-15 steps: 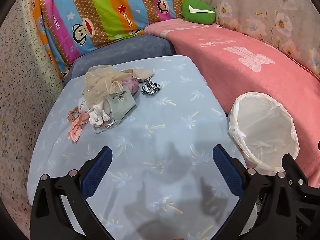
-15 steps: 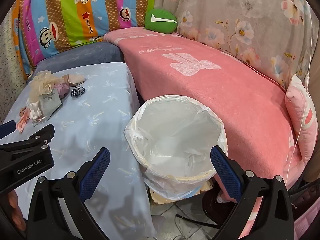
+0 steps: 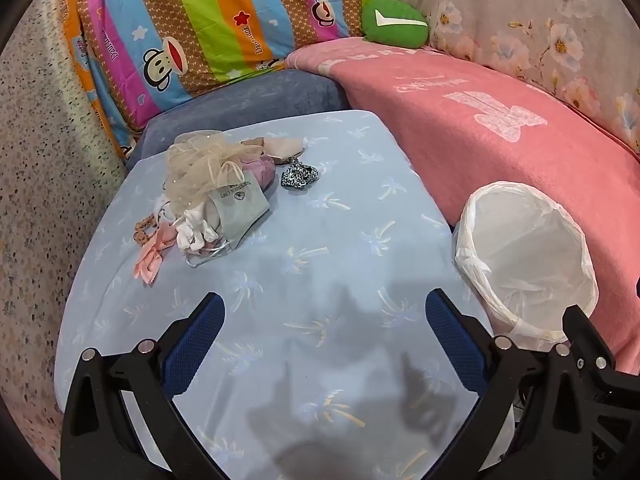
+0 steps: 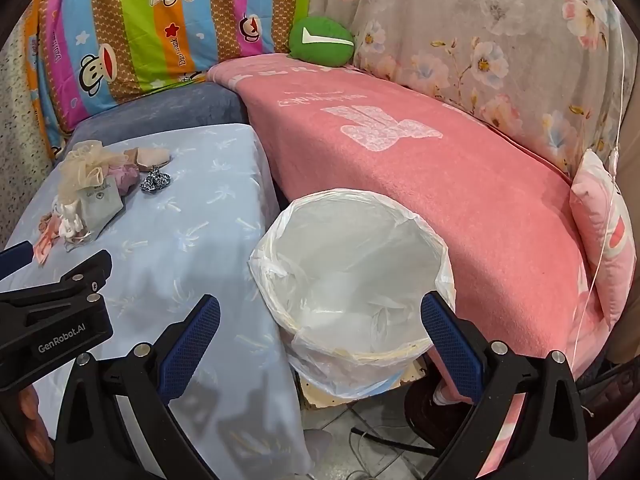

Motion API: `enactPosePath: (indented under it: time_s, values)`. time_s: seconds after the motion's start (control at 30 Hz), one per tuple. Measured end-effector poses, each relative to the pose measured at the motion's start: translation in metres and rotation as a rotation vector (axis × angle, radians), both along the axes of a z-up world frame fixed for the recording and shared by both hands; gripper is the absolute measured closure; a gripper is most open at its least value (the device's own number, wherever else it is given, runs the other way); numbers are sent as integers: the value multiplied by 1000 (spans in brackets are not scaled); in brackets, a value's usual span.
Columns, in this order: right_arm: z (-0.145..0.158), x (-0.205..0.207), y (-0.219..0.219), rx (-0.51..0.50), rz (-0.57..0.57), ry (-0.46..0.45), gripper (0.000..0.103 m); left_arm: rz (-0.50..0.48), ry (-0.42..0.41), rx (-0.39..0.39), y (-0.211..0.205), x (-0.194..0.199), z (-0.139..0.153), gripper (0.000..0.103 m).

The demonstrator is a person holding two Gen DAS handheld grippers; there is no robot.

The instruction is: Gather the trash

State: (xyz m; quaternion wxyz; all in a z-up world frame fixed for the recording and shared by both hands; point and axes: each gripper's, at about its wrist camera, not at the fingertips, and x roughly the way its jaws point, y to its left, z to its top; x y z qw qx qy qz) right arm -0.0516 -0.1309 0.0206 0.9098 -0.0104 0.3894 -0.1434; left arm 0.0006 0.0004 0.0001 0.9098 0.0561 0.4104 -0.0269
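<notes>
Bare blue tablecloth beneath wide left claw (bin perhaps touching edge)

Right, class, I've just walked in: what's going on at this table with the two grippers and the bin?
A person holds a gripper in each hand over a table draped in a light blue cloth. Both the left gripper and the right gripper are open and empty. A small pile of scraps lies untouched at the table's far left, with a black-and-white patterned piece just beside it. The white-lined bin stands beside the table, against the pink-covered sofa. No collecting has started yet.
</notes>
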Motion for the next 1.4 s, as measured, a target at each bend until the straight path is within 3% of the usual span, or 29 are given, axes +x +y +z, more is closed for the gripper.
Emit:
enactPosePath:
  time_s: [1.4]
  values:
    - [5,-3,-2,-6,1,-6,6,0,-14,-2,-5,-3,12,7]
